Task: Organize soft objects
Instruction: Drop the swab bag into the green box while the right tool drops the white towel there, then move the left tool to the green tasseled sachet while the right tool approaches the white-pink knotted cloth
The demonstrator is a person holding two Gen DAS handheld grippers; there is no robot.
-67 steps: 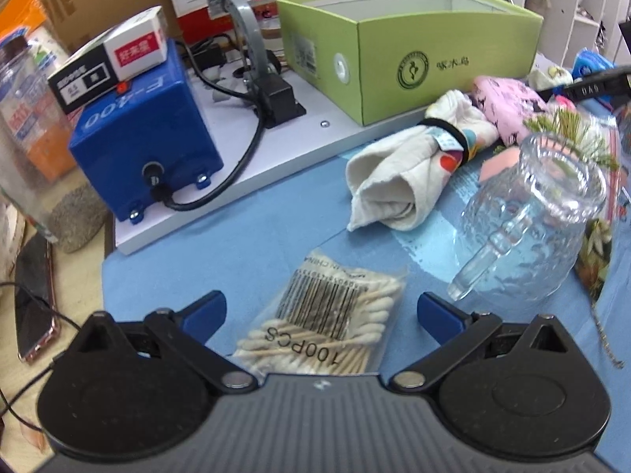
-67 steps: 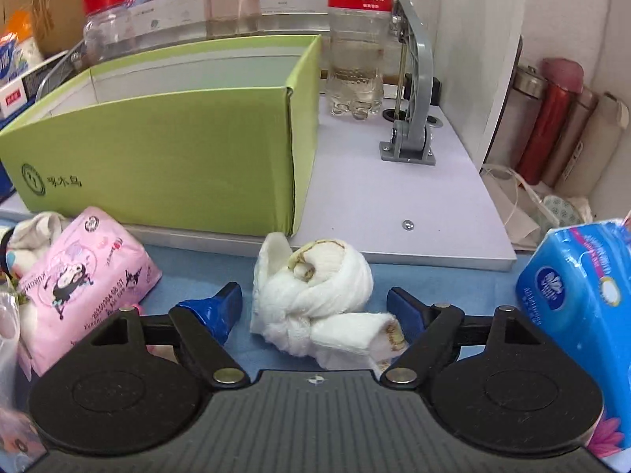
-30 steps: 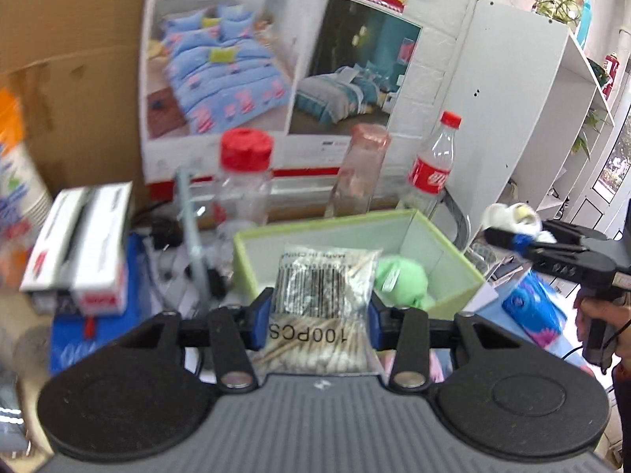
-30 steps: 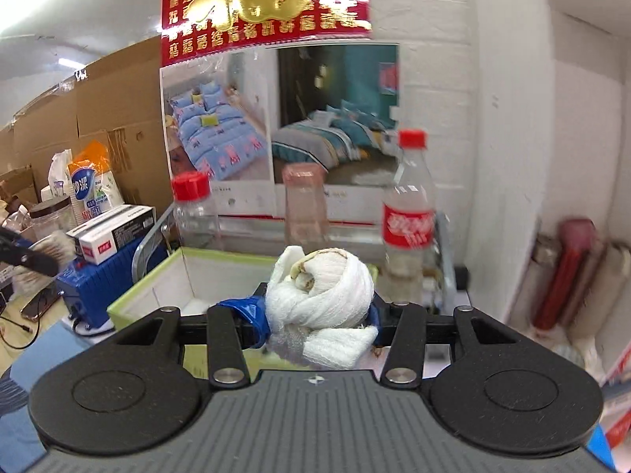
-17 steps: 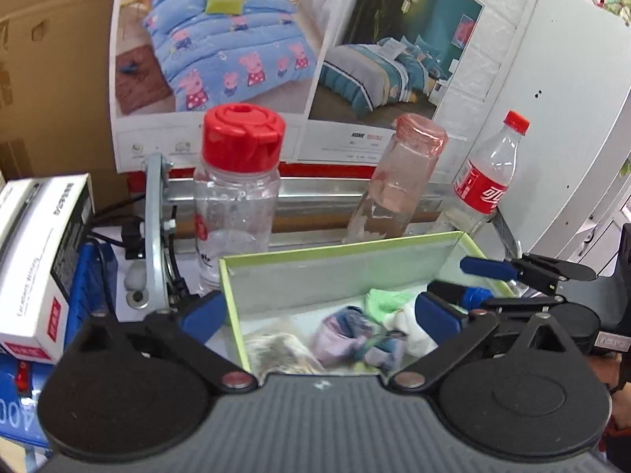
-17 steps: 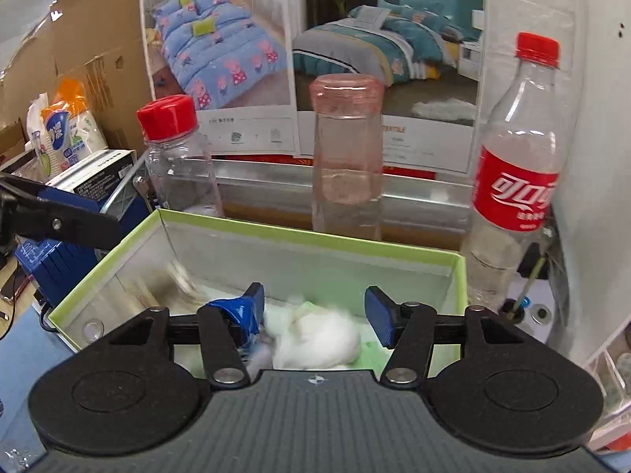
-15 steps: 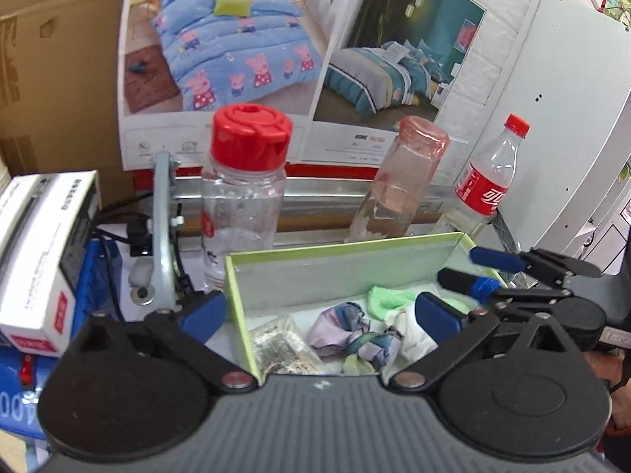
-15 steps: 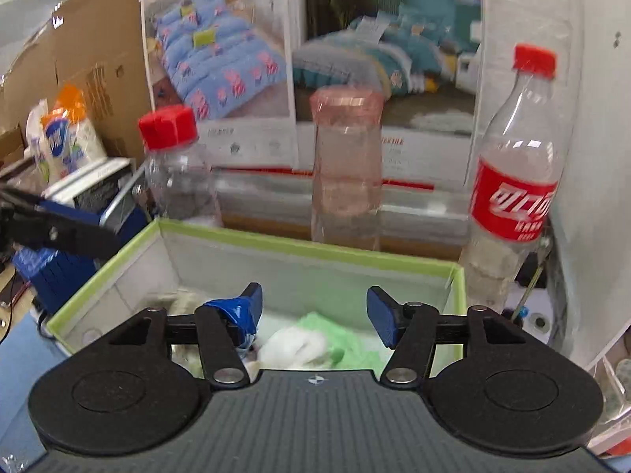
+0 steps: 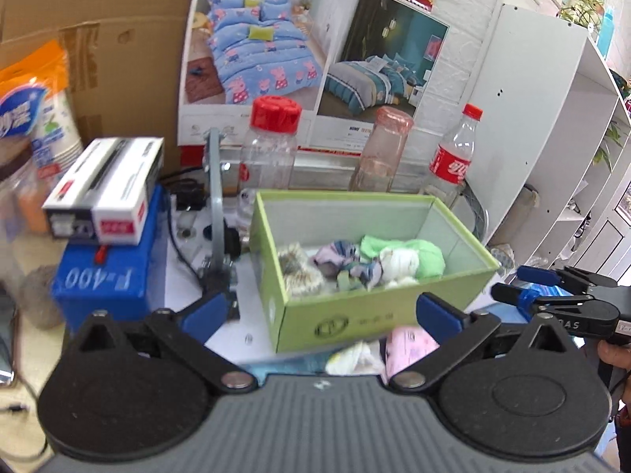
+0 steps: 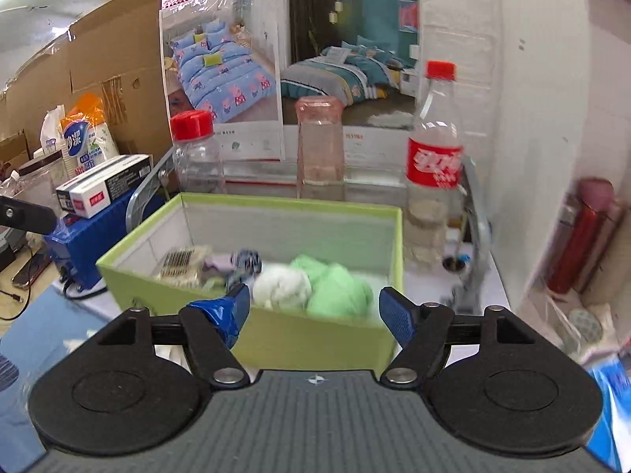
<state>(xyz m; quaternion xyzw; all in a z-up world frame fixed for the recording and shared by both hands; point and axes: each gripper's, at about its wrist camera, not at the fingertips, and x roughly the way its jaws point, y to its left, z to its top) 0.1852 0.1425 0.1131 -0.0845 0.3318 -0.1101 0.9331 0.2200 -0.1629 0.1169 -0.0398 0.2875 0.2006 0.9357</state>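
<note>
Both the left tongs (image 9: 321, 313) and right tongs (image 10: 313, 307) gape wide and empty near the green box (image 9: 378, 315)—the pink tissue pack (image 9: 408, 345) below looks light, squashy, best pinched across its middle.

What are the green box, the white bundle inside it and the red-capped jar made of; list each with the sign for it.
Green box: likely matte cardboard, with thin flat walls and a printed logo.
White bundle: looks like soft, fuzzy cloth, rolled and knotted; the fibre can't be told.
Red-capped jar: probably clear plastic with a glossy red plastic cap; glass can't be ruled out.
</note>
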